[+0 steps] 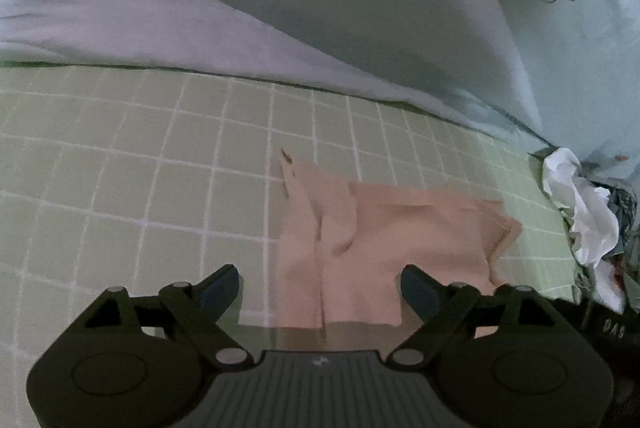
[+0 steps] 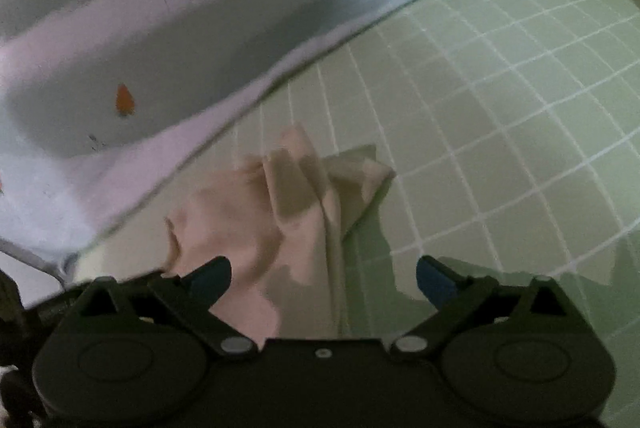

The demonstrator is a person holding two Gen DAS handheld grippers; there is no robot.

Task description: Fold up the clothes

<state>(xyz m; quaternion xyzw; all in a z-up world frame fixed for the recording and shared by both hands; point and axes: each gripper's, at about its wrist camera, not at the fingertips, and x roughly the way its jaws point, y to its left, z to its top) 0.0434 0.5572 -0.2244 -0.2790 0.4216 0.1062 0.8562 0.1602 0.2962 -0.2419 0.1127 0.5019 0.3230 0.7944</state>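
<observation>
Step in hand: I judge this a release between folds. The pink garment [image 1: 380,232] lies loose on the green checked bed sheet [image 1: 140,155], and neither claw has it.
Left claw [image 1: 320,286]: released, jaws spread wide, with the garment's near edge lying between them but not pinched.
Right claw [image 2: 323,278]: released too, jaws wide. Its left finger sits over the cloth and its right finger over bare sheet.
Garment: crumpled rather than flat, with a raised ridge down the middle and one corner pointing toward the carrot-print duvet [image 1: 360,7].
Nearby: a heap of white clothes [image 1: 580,211] at the sheet's edge, well apart from the garment.
Next move: I would need to pick two clean edges or corners, close on one layer each, and pull the wrinkles out before folding.
Risk: grabbing the ridge would bunch it further.
</observation>
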